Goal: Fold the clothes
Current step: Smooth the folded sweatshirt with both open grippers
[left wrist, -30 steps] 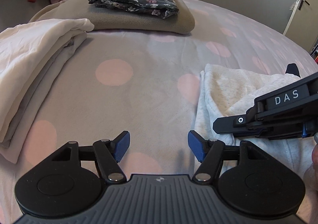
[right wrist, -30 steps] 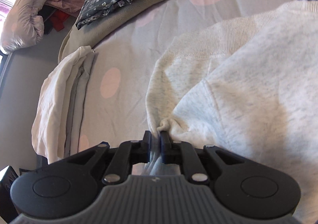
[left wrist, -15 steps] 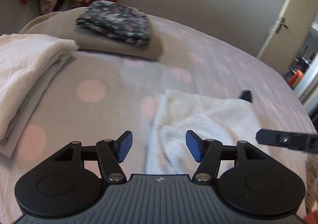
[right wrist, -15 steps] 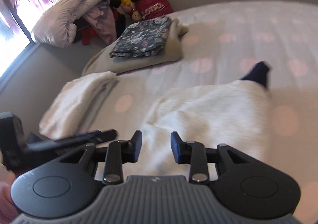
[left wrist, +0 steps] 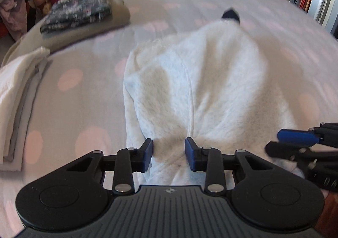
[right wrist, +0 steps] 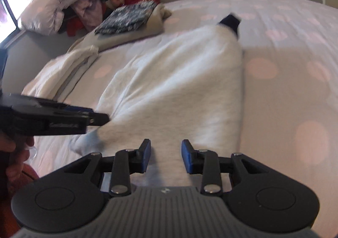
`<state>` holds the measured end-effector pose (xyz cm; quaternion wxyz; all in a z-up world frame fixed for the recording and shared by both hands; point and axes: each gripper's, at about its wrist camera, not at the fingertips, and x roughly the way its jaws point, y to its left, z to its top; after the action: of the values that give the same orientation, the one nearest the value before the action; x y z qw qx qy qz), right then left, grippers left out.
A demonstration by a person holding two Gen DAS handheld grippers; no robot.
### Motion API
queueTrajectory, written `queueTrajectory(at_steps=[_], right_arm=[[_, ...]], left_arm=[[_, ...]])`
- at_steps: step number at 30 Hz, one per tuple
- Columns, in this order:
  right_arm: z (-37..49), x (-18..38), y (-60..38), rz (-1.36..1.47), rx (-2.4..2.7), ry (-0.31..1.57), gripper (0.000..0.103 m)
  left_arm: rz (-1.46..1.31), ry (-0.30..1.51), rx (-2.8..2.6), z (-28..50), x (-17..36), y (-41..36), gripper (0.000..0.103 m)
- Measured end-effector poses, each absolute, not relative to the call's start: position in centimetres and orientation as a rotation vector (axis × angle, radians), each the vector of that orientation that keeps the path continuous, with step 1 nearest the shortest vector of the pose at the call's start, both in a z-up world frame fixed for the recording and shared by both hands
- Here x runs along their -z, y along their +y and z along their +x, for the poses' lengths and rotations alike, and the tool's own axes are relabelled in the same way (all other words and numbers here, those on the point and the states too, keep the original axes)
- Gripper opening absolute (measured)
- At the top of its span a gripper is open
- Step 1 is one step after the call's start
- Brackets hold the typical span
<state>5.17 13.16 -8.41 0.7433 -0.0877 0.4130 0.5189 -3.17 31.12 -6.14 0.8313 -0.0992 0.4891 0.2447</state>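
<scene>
A pale grey sweatshirt point(left wrist: 211, 81) with a dark cuff point(left wrist: 231, 15) at its far end lies on the dotted bed sheet point(left wrist: 84, 111). My left gripper point(left wrist: 169, 151) is at its near edge. Its jaws are closing, with a bunch of fabric pinched between the blue pads. In the right wrist view the sweatshirt point(right wrist: 179, 90) runs under my right gripper point(right wrist: 165, 151), which stands open with fabric lying between its jaws and no pinch showing. The left gripper point(right wrist: 99, 116) comes in from the left at the garment's near corner. The right gripper point(left wrist: 281, 143) shows at the right edge of the left wrist view.
A folded white stack point(left wrist: 14, 90) lies at the left of the bed. A floral folded garment point(left wrist: 78, 12) rests on a folded beige one point(left wrist: 118, 18) at the back left. Piled clothes and plush toys point(right wrist: 59, 12) sit beyond the bed. A hand point(right wrist: 14, 153) holds the left gripper.
The right gripper let go of the hem it pinched and opened. Both grippers swung round to the sweatshirt's near edge. The left jaws narrowed onto the fabric.
</scene>
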Motion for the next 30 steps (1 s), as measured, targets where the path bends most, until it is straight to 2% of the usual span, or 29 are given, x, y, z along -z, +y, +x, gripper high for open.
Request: queueTrajectory(at_steps=[2, 5, 7, 9, 14, 20, 25, 29, 30], right_arm=[[4.4, 9.6, 13.8, -0.214, -1.144, 0.904, 0.036], [4.4, 10.6, 13.9, -0.199, -1.143, 0.912, 0.037], [4.8, 10.4, 13.5, -0.180, -1.161, 0.917, 0.036], [5.2, 9.4, 12.1, -0.129, -1.171, 0.895, 0.033], [5.3, 7.2, 7.3, -0.181, -1.053, 0.777, 0.037], [3.9, 8.4, 6.4, -0.337, -0.955, 0.851, 0.038], [3.7, 9.8, 7.7, -0.389, -0.956, 0.867, 0.038], [4.2, 10.5, 8.3, -0.373, -0.947, 0.899, 0.031], [4.3, 10.6, 8.2, -0.369, -0.941, 0.905, 0.026]], left_arm=[[-0.203, 1.073, -0.533, -2.9, 6.8, 31.3, 0.033], [-0.197, 1.114, -0.562, -2.5, 7.9, 31.6, 0.044], [-0.200, 1.126, -0.573, -2.3, 8.2, 32.0, 0.051], [-0.211, 1.120, -0.581, -2.4, 8.1, 32.2, 0.053], [-0.277, 1.084, -0.585, -3.2, 7.7, 32.7, 0.055], [-0.271, 1.020, -0.612, -3.5, 6.1, 32.2, 0.056], [-0.385, 0.973, -0.621, -4.8, 5.8, 33.3, 0.056], [-0.442, 0.995, -0.619, -4.9, 6.6, 34.0, 0.056], [-0.442, 1.001, -0.620, -4.8, 6.7, 34.0, 0.056]])
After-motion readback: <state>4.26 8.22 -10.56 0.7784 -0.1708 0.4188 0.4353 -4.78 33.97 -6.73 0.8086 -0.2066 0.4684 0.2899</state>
